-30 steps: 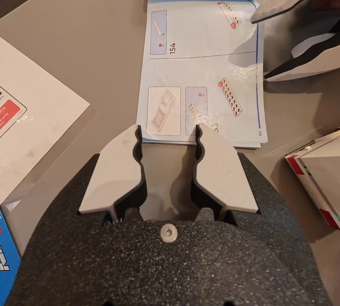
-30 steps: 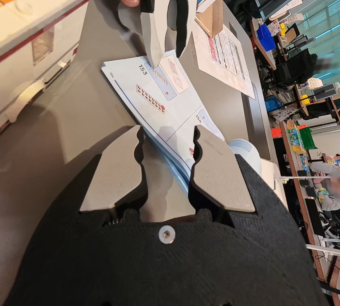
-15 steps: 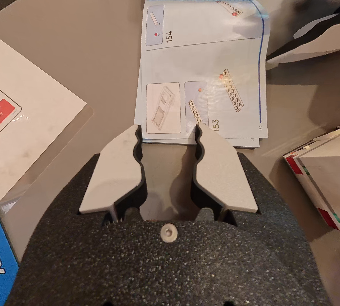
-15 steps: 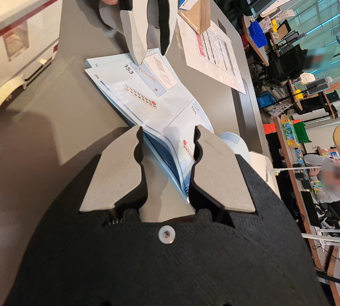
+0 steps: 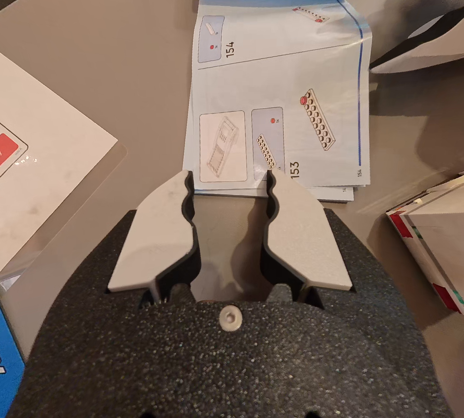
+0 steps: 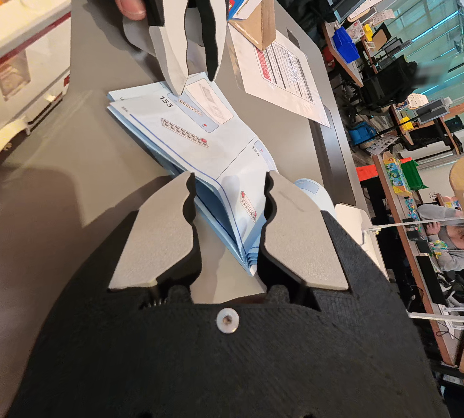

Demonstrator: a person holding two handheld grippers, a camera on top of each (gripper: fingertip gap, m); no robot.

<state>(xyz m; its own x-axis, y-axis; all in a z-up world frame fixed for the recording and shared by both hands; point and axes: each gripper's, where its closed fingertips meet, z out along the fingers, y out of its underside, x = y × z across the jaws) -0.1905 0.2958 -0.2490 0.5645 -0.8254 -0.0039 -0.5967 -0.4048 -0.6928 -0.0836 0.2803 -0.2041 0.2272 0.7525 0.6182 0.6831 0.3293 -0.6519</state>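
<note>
The open pale-blue paper instruction booklet [image 5: 276, 94] lies mid-tabletop [image 5: 125, 54], thin, floppy and best pinched at a page edge; left gripper [image 5: 229, 174] gapes empty over its near edge, right gripper [image 6: 229, 177] gapes around lifted pages

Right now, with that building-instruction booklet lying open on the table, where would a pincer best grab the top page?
Probably the top page's raised long edge with the blue line, nearest the right gripper. That edge arches clear of the stack, leaving room for a finger beneath, while the left gripper has a fingertip on the far corner.
</note>
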